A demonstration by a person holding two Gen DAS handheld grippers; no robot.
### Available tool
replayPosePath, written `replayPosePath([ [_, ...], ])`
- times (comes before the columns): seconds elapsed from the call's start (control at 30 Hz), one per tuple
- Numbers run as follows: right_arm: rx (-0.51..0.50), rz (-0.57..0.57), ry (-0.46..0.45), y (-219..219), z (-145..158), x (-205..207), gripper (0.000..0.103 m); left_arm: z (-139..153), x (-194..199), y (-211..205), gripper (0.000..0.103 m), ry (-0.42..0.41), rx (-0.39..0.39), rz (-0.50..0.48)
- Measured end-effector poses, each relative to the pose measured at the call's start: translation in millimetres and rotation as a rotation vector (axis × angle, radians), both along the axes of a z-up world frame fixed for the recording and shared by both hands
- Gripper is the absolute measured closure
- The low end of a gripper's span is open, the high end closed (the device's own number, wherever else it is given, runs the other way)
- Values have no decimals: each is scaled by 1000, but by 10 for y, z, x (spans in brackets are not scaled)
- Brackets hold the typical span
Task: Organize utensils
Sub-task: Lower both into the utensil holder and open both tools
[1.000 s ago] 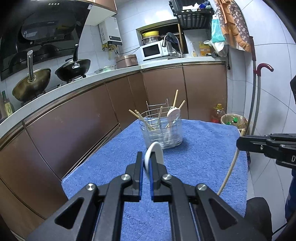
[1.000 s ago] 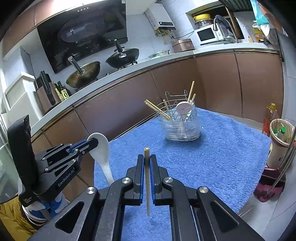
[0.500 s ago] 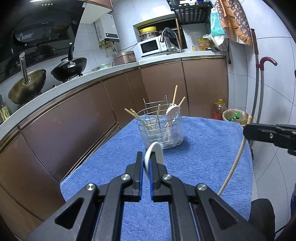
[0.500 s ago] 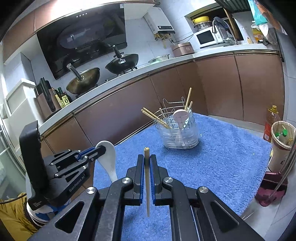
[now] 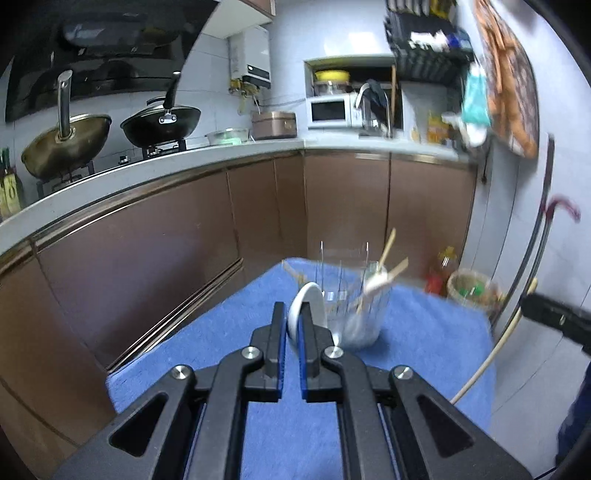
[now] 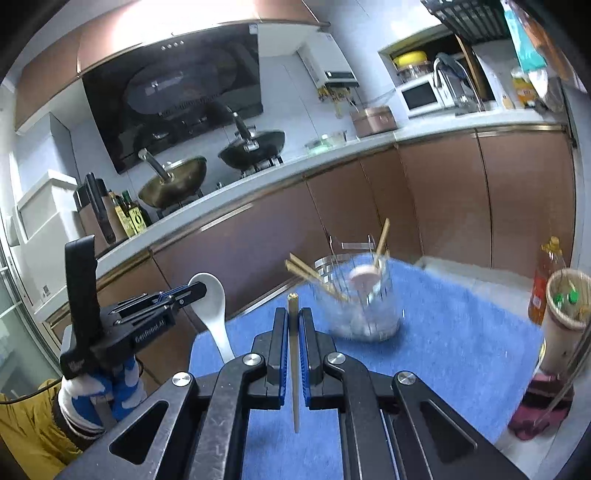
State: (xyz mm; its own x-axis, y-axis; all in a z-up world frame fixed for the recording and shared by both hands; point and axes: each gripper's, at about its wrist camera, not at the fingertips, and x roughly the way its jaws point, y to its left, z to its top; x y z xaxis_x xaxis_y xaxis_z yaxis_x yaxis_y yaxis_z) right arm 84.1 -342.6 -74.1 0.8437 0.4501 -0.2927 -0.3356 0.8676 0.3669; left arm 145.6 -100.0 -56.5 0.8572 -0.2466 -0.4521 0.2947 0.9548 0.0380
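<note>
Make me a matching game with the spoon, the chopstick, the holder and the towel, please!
Things:
1. white spoon
2. chopstick
3. clear holder
4. blue towel

Where:
A. spread under the holder
B. pinched in the right gripper
C. standing on the towel, utensils inside
D. pinched in the left gripper

Pairs: 1-D, 2-B, 3-C, 4-A

Both of my feeds are evenly lit by cool indoor light, and a bright patch blows out the upper cabinets (image 6: 192, 22) in my right view. The utensil holder (image 5: 351, 306) smears with motion blur in both; the right-hand wall (image 5: 517, 166) in my left view streaks too. The gripper fingers (image 6: 280, 339) stay sharp. Fisheye bends the countertop (image 5: 184, 158), and black vignette fills the corners.
</note>
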Motion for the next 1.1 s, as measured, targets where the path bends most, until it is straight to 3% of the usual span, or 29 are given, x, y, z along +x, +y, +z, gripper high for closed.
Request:
replayPosePath([
  [0.23, -8, -37, -141, -31, 535, 337, 97, 377, 489, -15, 98, -69, -96, 18],
  [0.47, -45, -110, -204, 32, 747, 817, 97, 385, 999, -281, 98, -142, -80, 56],
  [0.77, -137, -191, -164, 176, 453, 1496, 97, -35, 1548, -672, 98, -129, -10, 86],
  [1.1, -154, -196, -50, 230, -59, 1889, 96, -405, 1786, -763, 94, -87, -27, 114],
])
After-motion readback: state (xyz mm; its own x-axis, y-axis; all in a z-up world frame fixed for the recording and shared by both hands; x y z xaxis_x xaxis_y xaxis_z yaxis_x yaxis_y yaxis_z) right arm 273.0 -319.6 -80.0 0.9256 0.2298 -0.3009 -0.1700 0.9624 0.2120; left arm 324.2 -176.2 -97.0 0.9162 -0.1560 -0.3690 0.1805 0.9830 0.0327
